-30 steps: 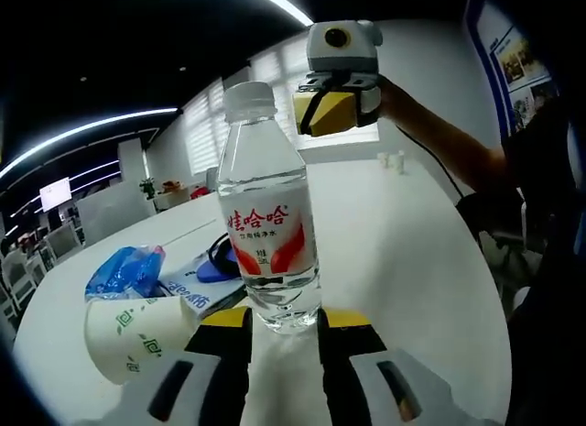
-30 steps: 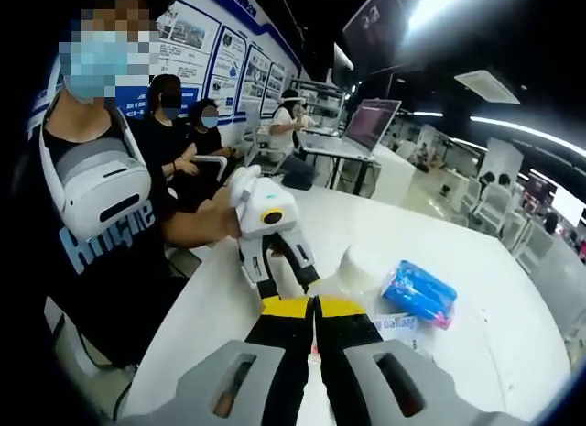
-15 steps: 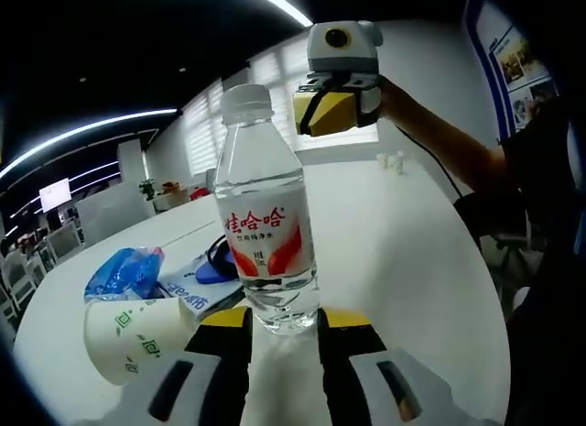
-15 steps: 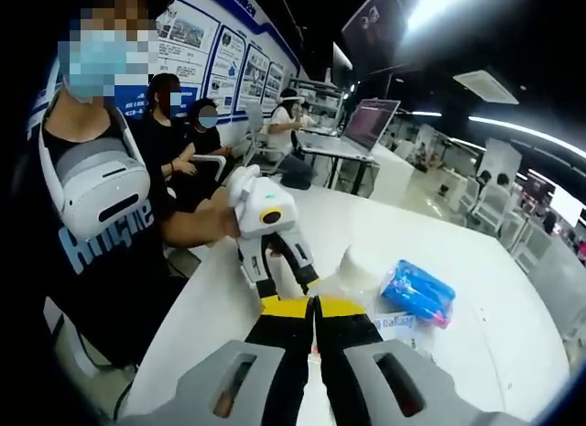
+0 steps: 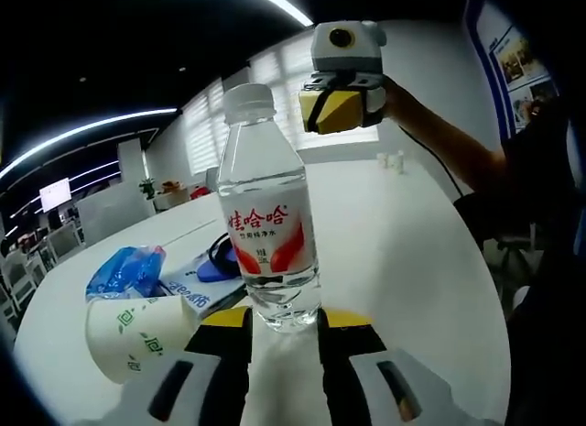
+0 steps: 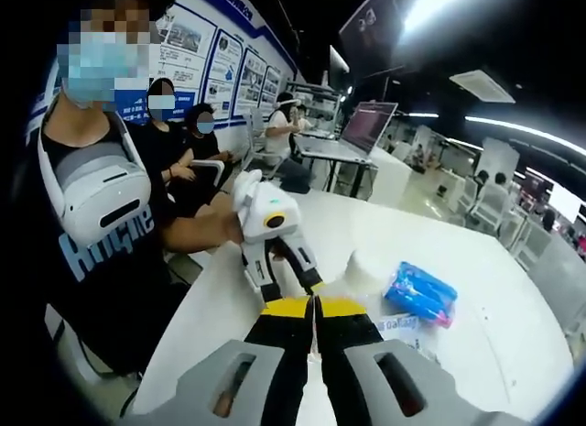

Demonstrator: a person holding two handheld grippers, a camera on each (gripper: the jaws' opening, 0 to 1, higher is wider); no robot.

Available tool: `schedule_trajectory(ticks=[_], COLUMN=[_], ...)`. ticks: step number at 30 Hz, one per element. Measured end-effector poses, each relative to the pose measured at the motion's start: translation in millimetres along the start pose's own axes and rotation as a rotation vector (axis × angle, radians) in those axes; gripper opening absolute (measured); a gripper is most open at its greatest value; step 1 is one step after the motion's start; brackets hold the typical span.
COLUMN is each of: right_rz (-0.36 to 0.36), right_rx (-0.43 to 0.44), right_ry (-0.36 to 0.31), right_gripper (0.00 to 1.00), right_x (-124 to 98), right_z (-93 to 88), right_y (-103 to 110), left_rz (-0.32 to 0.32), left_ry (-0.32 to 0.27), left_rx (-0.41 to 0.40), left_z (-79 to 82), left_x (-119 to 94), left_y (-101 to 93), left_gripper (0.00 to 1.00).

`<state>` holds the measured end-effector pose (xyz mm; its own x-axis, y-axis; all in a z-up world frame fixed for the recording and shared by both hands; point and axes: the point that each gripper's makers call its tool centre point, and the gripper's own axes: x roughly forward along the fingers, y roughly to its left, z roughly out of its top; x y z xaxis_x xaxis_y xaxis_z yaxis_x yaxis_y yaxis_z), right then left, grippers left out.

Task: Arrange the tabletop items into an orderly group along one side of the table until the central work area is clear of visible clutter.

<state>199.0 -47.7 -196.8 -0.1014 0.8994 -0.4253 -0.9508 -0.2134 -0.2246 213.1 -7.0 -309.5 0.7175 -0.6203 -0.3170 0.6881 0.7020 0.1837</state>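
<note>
bottle: clear water bottle point(image 5: 268, 234) with a white cap and red label, upright between the yellow tips of the left hand-held gripper point(image 5: 282, 318); jaws look pressed to its base, so call it gripped.
right hand-held gripper: point(image 5: 341, 110) up in the air past the bottle in the left gripper view; from its own view point(image 6: 312, 308) the yellow tips meet with nothing between them, closed and empty.
counter: white counter point(image 5: 412, 252), wide bare stretch toward the far side.
clutter: paper cup point(image 5: 137, 330) on its side with green print, just left of the bottle; blue plastic packet point(image 5: 124, 270) behind it, printed leaflet point(image 5: 197, 284) alongside, a dark blue item on it, too small to name.
step in hand: bottle looks mid-carry or just seated, hard to say which; grouping not yet done.
next move: likely set the bottle down upright near the cup and packet, ease the jaws off without tipping it, then the cup wants righting.
</note>
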Motion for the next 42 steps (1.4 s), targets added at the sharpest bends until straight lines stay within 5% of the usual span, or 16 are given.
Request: schedule_trajectory(ticks=[15,42], right_rz=[-0.188,-0.39], right_rx=[0.045,0.129], right_ry=[-0.131,-0.149], right_gripper=[0.18,0.3], right_x=[-8.6,-6.0], right_z=[35.1,29.6], right_y=[-12.1,-28.5], left_rz=[0.006,-0.03], left_ry=[-0.005,-0.029], left_rx=[-0.002,0.008], left_z=[0.7,10.9], left_x=[2.0,-3.2], left_y=[1.7,3.3], left_gripper=[0.29,0.33])
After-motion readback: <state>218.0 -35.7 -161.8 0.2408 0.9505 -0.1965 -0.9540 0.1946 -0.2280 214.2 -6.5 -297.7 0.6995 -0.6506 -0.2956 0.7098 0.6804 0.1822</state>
